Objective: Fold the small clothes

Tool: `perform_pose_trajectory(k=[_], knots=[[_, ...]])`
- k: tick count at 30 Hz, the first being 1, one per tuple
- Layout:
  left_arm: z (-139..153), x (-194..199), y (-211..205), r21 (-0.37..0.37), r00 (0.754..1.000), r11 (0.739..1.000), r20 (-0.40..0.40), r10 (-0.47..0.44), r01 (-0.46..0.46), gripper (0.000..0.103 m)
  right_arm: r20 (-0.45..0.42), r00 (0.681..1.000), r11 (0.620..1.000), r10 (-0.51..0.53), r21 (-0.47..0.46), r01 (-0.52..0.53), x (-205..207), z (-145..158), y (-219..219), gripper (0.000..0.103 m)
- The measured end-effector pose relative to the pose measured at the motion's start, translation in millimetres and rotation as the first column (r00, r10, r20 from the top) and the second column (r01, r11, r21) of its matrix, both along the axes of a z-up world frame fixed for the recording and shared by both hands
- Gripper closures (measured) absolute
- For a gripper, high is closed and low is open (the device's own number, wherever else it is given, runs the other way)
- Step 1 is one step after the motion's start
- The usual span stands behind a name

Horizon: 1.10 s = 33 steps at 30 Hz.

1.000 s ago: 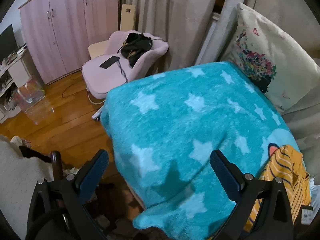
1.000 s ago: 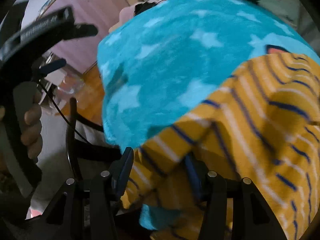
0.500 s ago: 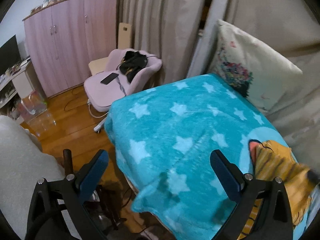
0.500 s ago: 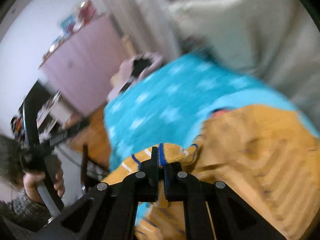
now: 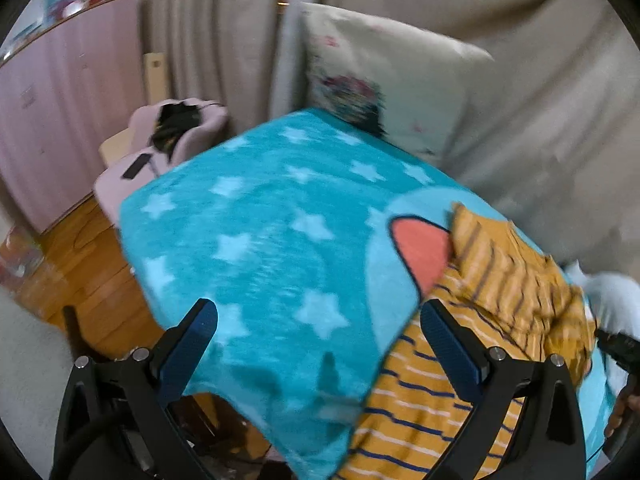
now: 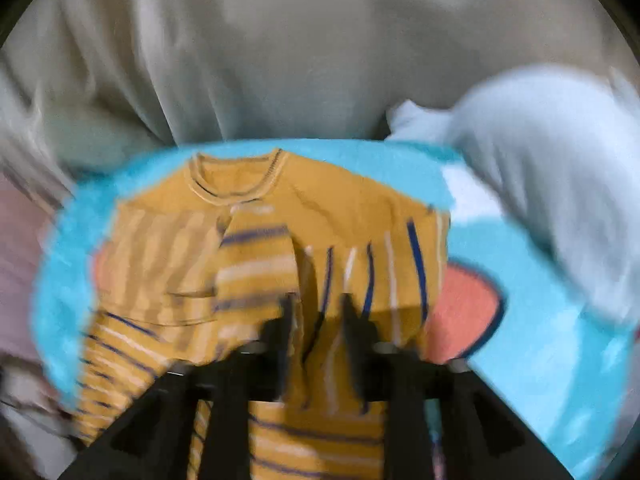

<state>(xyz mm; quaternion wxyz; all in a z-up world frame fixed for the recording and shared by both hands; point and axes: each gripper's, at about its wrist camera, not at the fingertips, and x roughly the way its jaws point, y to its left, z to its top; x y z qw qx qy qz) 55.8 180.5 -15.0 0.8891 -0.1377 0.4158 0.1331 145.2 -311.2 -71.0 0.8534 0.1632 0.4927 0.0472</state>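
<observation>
A small mustard-yellow shirt with blue and white stripes (image 6: 256, 248) lies on a turquoise star blanket (image 5: 260, 240), collar away from me. In the right wrist view, blurred, my right gripper (image 6: 316, 320) hovers just above the shirt's lower middle, jaws a little apart with striped cloth showing between them. In the left wrist view the shirt (image 5: 492, 280) lies at the right. My left gripper (image 5: 320, 344) is wide open and empty above the blanket's near edge, its right finger (image 5: 448, 352) over the shirt's lower edge.
A printed pillow (image 5: 384, 92) and beige curtains (image 5: 520, 80) stand behind the bed. A pale blue cloth (image 6: 540, 160) lies right of the shirt. A pink chair (image 5: 160, 152) with dark items and a wooden floor (image 5: 80, 260) are at the left.
My right gripper had shut on the shirt's edge and swung it up and over; its jaws now stand slightly apart. My left gripper moved right toward the shirt, still open.
</observation>
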Motion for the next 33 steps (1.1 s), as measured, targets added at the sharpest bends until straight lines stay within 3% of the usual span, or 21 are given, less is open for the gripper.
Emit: perform_pose_trajectory(k=[7, 11, 12, 13, 15, 18, 22, 24, 26, 28, 33], knots=[[-13.6, 36.9, -45.0, -0.002, 0.988, 0.988, -0.041, -0.152, 0.152, 0.001, -0.034, 0.999, 1.000, -0.013, -0.009, 0.013, 0.8, -25.6, 22.4, 0.048], [-16.7, 56.6, -64.8, -0.005, 0.975, 0.976, -0.050, -0.219, 0.219, 0.001, -0.061, 0.998, 0.998, -0.006, 0.060, 0.010, 6.4, -49.0, 26.7, 0.049], [-16.8, 60.9, -68.8, -0.001, 0.971, 0.972, -0.050, -0.235, 0.235, 0.001, -0.075, 0.997, 0.997, 0.014, 0.073, -0.008, 9.5, -54.6, 32.7, 0.056], [-16.8, 64.5, -71.7, 0.003, 0.968, 0.969, -0.051, -0.246, 0.246, 0.001, -0.089, 0.995, 0.996, 0.039, 0.085, -0.031, 11.1, -56.0, 36.8, 0.091], [-16.0, 73.8, -74.3, 0.015, 0.963, 0.964, -0.050, -0.265, 0.266, 0.001, -0.054, 0.998, 0.996, 0.042, 0.076, -0.038, 6.8, -43.7, 32.9, 0.090], [-16.3, 89.6, -70.2, 0.036, 0.963, 0.963, -0.044, -0.265, 0.266, 0.001, -0.013, 1.000, 0.999, 0.019, -0.036, -0.020, 2.6, -20.6, 15.7, 0.090], [-26.9, 122.4, -66.5, 0.010, 0.960, 0.961, -0.062, -0.274, 0.275, 0.001, -0.060, 0.992, 0.974, -0.110, -0.204, 0.095, 15.7, -22.9, -23.0, 0.086], [-35.4, 140.4, -67.5, -0.015, 0.953, 0.956, -0.076, -0.292, 0.292, 0.001, -0.101, 0.983, 0.973, -0.154, -0.190, 0.133, 16.4, -29.0, -35.1, 0.081], [-46.6, 160.1, -70.4, -0.029, 0.943, 0.949, -0.100, -0.317, 0.315, 0.001, -0.078, 0.975, 0.968, -0.209, -0.161, 0.194, 5.5, -26.0, -44.4, 0.062], [-57.7, 177.3, -74.6, -0.024, 0.934, 0.941, -0.123, -0.337, 0.337, 0.001, -0.050, 0.966, 0.959, -0.254, -0.141, 0.245, -5.2, -21.7, -50.8, 0.051], [-83.5, 216.2, -86.7, -0.072, 0.894, 0.909, -0.165, -0.416, 0.410, 0.001, -0.019, 0.962, 0.961, -0.274, -0.040, 0.273, -29.1, -17.9, -53.2, 0.048]])
